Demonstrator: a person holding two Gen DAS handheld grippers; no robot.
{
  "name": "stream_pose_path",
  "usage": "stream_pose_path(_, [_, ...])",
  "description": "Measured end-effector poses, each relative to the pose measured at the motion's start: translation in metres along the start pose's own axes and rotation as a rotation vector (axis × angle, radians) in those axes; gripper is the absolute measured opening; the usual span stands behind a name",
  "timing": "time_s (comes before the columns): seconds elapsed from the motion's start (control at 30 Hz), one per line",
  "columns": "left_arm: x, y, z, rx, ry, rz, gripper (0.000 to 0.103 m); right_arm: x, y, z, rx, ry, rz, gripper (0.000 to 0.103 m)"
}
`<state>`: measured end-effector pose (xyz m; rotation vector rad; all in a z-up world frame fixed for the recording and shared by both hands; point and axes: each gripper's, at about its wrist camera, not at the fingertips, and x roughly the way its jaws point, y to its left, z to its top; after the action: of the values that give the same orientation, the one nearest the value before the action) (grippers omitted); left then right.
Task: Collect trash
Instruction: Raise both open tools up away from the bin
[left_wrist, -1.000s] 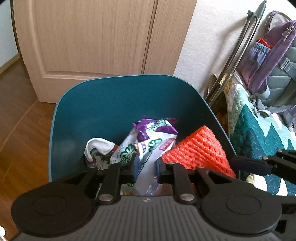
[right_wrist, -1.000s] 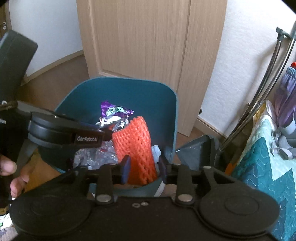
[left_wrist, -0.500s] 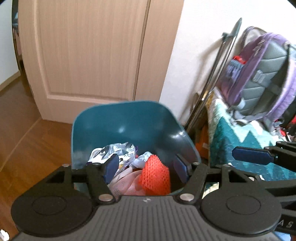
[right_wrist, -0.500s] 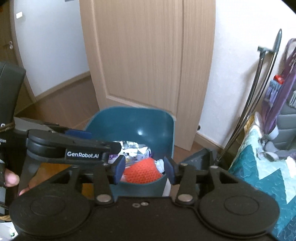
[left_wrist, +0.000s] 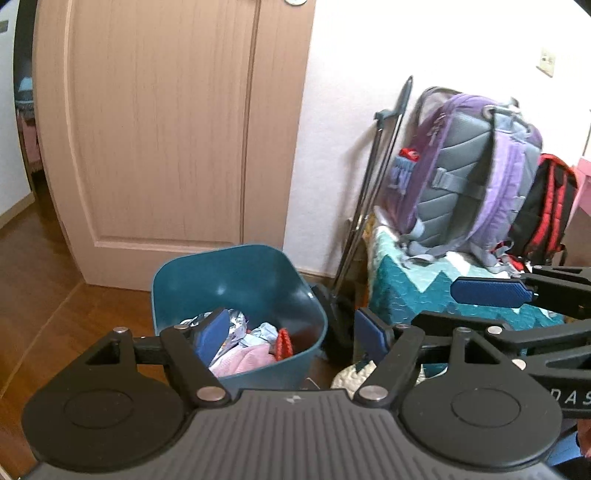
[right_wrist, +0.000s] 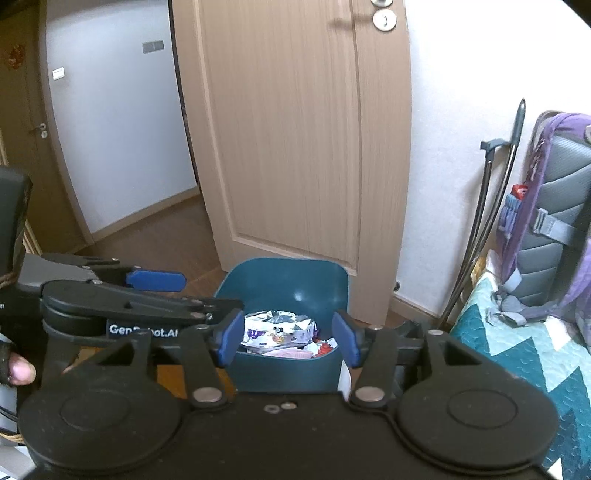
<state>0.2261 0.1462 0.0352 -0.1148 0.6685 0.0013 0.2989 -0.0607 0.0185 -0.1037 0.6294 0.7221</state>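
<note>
A teal bin (left_wrist: 236, 280) stood on the brown wood floor (left_wrist: 44, 306), before a pale beige wood-grain door (left_wrist: 159, 122). Inside it showed a silver foil wrapper (right_wrist: 279, 326) with purple print, pink cloth (left_wrist: 240, 360) and an orange-red net (left_wrist: 284, 343). To the right, a purple-and-grey backpack (left_wrist: 469, 177) sat beside a black-and-red bag (left_wrist: 546, 210) on a teal-and-white zigzag quilt (left_wrist: 417, 288). Both black grippers carried blue pads (left_wrist: 212, 334).

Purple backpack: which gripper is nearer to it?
Right. The right gripper sits on the purple backpack side; the left gripper is further over, by the teal bin. Both jaws are opening, empty.
</note>
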Motion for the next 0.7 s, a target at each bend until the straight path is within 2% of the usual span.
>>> stream_pose_path(0.3, [-0.044,-0.031,-0.011,0.031,-0.048,-0.011,0.083,-0.048,-0.006,-0.012,-0.003,-0.034,0.018,0.053])
stream_pose_path(0.4, [-0.052,-0.039,-0.017,0.035,-0.048,-0.015,0.088,-0.057,-0.011,-0.018,-0.005,-0.041,0.027,0.054])
stream_pose_path(0.53, [-0.054,-0.048,-0.028,0.050,-0.055,-0.007,0.100,-0.067,-0.017,-0.032,0.000,-0.042,0.034,0.054])
stream_pose_path(0.7, [-0.042,-0.055,-0.044,0.052,-0.035,-0.016,0.100,-0.066,-0.033,-0.060,0.031,-0.012,0.041,0.054])
